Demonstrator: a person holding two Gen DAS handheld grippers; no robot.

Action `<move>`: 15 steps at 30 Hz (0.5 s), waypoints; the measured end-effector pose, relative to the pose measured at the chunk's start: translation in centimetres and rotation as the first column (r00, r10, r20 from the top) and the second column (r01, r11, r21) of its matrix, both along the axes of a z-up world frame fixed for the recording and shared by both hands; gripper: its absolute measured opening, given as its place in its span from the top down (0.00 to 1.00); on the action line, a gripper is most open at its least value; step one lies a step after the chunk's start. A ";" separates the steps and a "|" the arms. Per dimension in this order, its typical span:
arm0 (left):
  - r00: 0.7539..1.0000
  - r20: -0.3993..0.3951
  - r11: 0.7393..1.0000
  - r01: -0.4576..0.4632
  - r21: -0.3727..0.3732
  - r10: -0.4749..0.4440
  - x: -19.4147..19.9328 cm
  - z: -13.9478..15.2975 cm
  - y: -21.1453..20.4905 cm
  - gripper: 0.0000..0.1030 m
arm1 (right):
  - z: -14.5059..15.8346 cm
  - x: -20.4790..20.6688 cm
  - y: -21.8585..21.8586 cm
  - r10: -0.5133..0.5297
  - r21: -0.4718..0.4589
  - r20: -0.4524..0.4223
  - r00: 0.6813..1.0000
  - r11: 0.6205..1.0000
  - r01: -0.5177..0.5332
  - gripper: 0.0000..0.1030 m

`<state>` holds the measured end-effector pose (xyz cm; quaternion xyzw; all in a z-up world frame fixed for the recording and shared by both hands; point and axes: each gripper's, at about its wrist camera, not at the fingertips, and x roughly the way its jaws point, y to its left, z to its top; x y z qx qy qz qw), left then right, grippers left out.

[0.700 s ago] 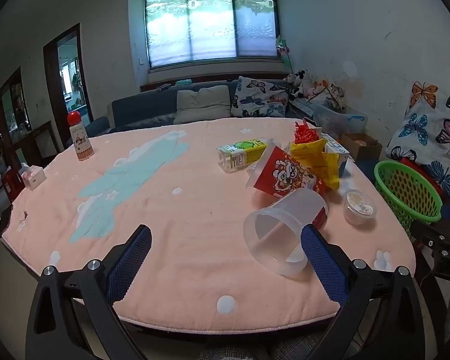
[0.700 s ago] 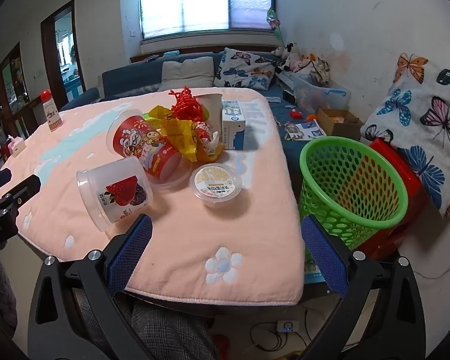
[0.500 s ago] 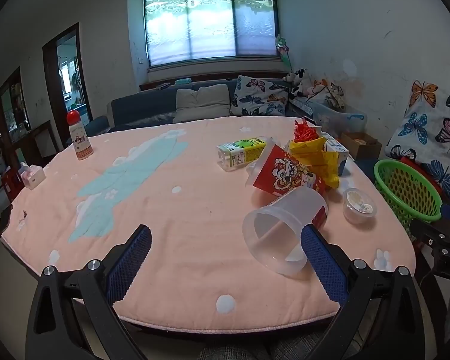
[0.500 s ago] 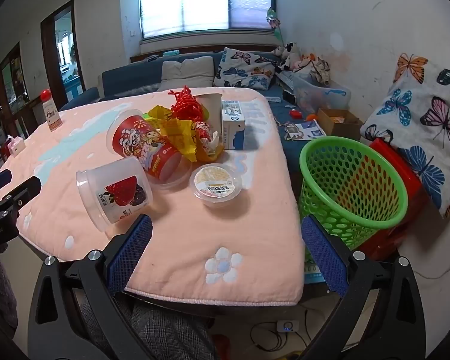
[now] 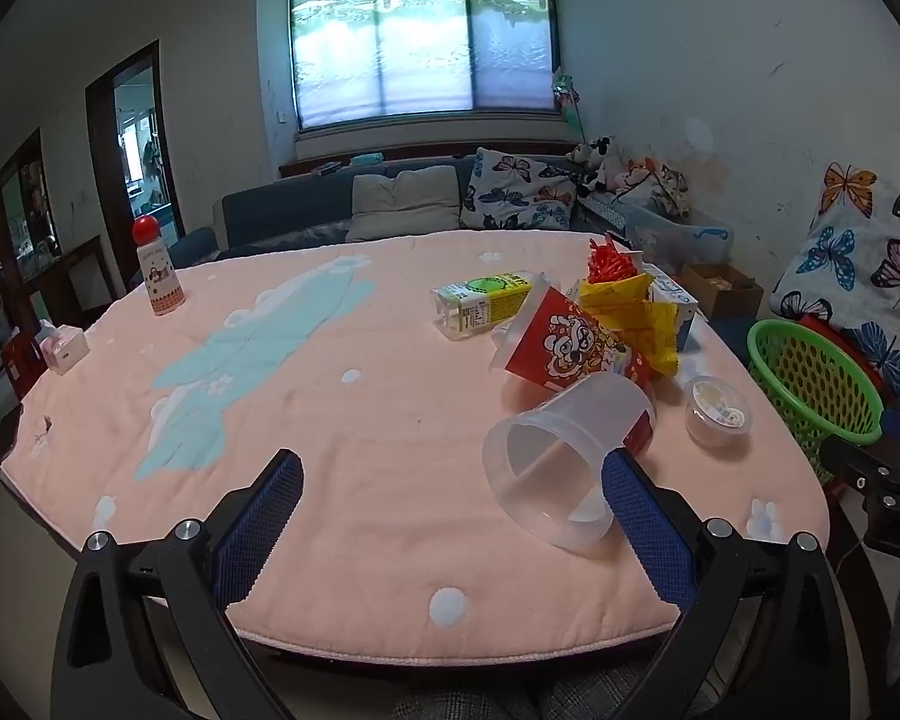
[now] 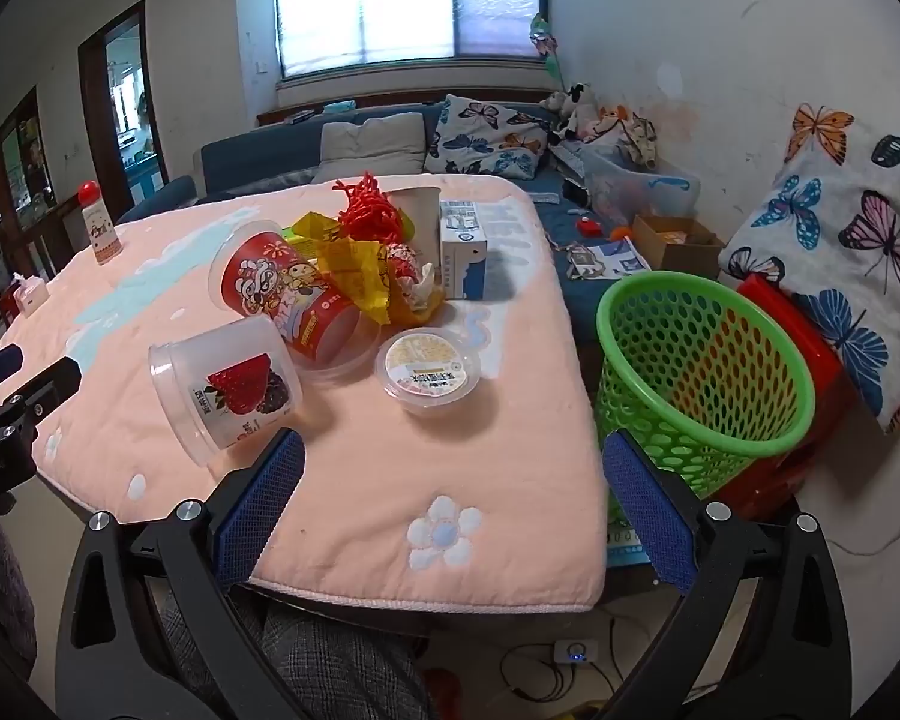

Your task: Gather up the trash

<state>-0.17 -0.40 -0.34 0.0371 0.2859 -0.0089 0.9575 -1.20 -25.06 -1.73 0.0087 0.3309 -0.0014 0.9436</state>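
Trash lies piled on the pink tablecloth (image 5: 342,468): a clear plastic cup (image 5: 561,459) on its side, a red cartoon tub (image 5: 561,339), yellow wrappers (image 5: 636,315), a yellow-green carton (image 5: 486,297) and a small lidded cup (image 5: 717,417). From the right wrist I see the clear strawberry cup (image 6: 225,387), the red tub (image 6: 282,294), the lidded cup (image 6: 429,363), a blue-white carton (image 6: 463,249) and the green basket (image 6: 702,378) off the table's right edge. My left gripper (image 5: 450,510) is open near the front edge, the clear cup just inside its right finger. My right gripper (image 6: 447,492) is open and holds nothing.
A red-capped bottle (image 5: 157,267) and a small pink box (image 5: 63,348) stand at the table's left side. A red stool (image 6: 798,360) sits behind the basket. A sofa with cushions (image 5: 408,207) runs along the far wall. A person's checked trousers (image 6: 324,666) show below.
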 end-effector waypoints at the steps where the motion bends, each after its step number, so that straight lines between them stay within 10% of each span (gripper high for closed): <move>1: 1.000 0.000 1.000 0.000 0.001 0.000 0.0 0.0 0.0 0.06 | -0.1 0.0 0.0 0.000 0.000 0.000 1.000 1.000 0.000 0.04; 15: 1.000 -0.008 1.000 -0.002 -0.013 0.002 0.3 -0.2 0.3 0.06 | 0.0 0.2 0.2 0.001 0.005 -0.006 1.000 1.000 -0.001 0.04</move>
